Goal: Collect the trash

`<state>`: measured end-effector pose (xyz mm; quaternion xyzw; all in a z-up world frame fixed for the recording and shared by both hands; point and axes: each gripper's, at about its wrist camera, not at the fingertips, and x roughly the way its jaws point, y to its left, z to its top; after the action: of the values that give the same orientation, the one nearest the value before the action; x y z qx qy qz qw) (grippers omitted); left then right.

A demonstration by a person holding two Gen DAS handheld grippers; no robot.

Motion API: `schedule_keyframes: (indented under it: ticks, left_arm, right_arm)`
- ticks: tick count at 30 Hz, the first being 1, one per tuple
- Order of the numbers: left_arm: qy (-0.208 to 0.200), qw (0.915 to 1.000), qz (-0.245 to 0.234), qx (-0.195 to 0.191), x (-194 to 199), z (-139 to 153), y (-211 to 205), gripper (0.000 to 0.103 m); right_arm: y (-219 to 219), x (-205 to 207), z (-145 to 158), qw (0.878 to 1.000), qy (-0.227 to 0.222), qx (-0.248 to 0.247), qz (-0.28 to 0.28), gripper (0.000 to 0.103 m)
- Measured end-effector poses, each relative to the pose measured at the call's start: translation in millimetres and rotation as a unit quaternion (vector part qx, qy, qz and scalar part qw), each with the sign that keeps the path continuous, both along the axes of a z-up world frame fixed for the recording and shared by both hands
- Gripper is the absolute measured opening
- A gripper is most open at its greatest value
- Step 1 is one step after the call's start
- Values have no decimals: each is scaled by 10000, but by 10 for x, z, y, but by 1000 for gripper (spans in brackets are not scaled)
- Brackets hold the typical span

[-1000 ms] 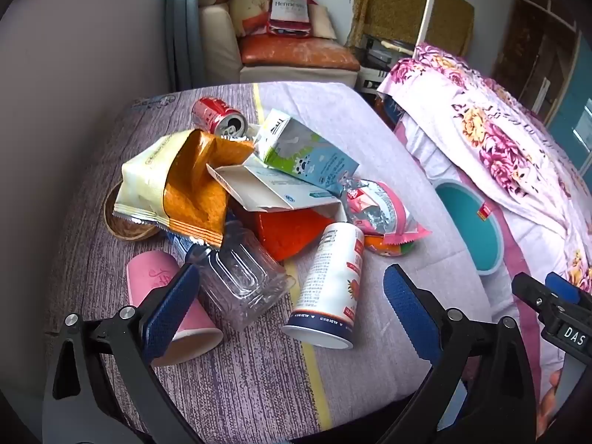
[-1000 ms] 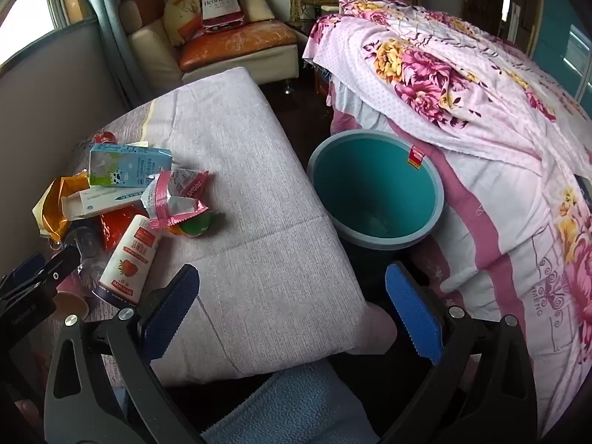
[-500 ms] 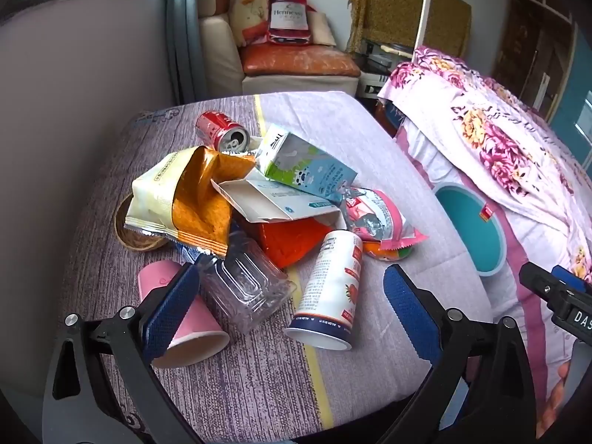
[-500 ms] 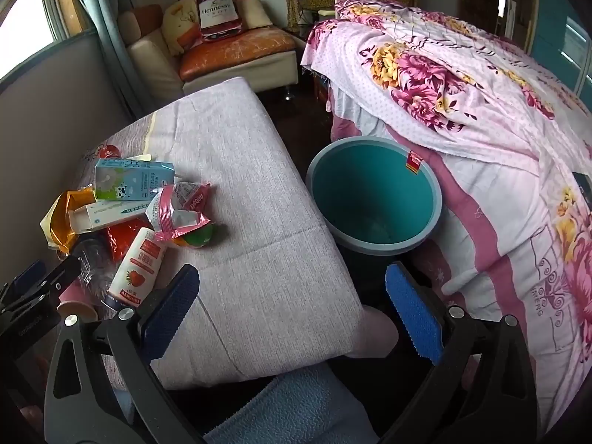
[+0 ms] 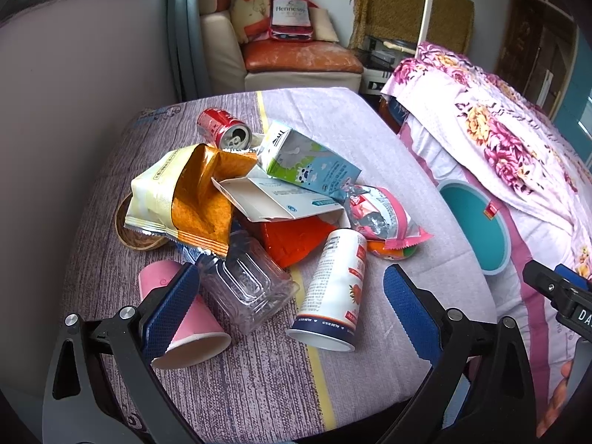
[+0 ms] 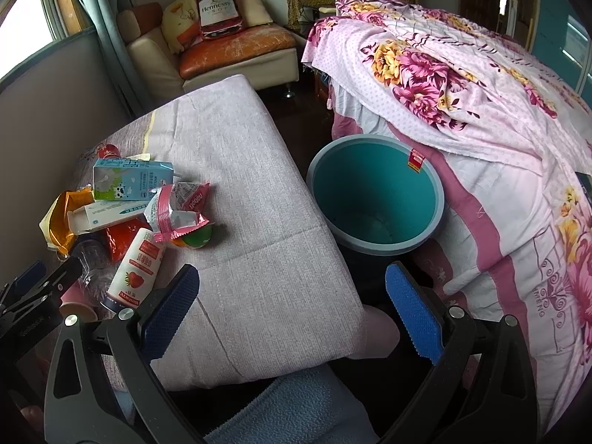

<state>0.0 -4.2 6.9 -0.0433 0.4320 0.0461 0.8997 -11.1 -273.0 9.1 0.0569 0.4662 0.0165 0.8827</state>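
While both tools are hovering low over the near edge of the lilac-covered table (image 5: 259,388), neither is touching any trash.

Left gripper (image 5: 292,303): blue-padded jaws are standing wide apart, gripping nothing, aimed at the litter pile. Its left pad is sitting in front of the pink paper cup (image 5: 185,318), which is lying on its side with the mouth facing the camera. Between the pads: a clear ribbed plastic bottle (image 5: 248,288) and a white strawberry-print drink cup (image 5: 333,296), both tipped over, just beside each other.

Pile behind them, left to right: a round woven coaster (image 5: 127,233) partly under a torn-open yellow-and-orange snack bag (image 5: 185,196); a red soda can (image 5: 222,129) lying down at the back; a white flattened carton box (image 5: 273,199) over an orange-red wrapper (image 5: 296,236); a blue-green milk carton (image 5: 307,162) leaning on top; a pink-and-silver snack packet (image 5: 381,214) covering a small green-orange item (image 5: 392,251).

Right gripper (image 6: 292,307): jaws equally wide, holding nothing, pointing past the table's right edge toward the floor gap. The teal round plastic bin (image 6: 373,185) is standing upright between table and the pink floral bedspread (image 6: 481,92), red sticker on its rim; inside looks bare apart from a pale patch at the bottom, can't tell what it is.
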Motion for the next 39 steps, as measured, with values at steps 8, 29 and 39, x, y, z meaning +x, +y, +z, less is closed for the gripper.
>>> schedule_keyframes:
  ticks: [8, 29, 39]
  left_arm:
    - [37, 10000, -19, 47, 30, -37, 3, 100]
    - [231, 9997, 37, -29, 98, -105, 60, 100]
    - [245, 9995, 126, -123, 75, -110, 191, 100]
  right_arm:
    - [-64, 50, -29, 9999, 54, 33, -101, 97]
    - [33, 202, -196, 9995, 315, -5, 21, 97]
    - [174, 241, -243, 9984, 500, 116, 217, 97]
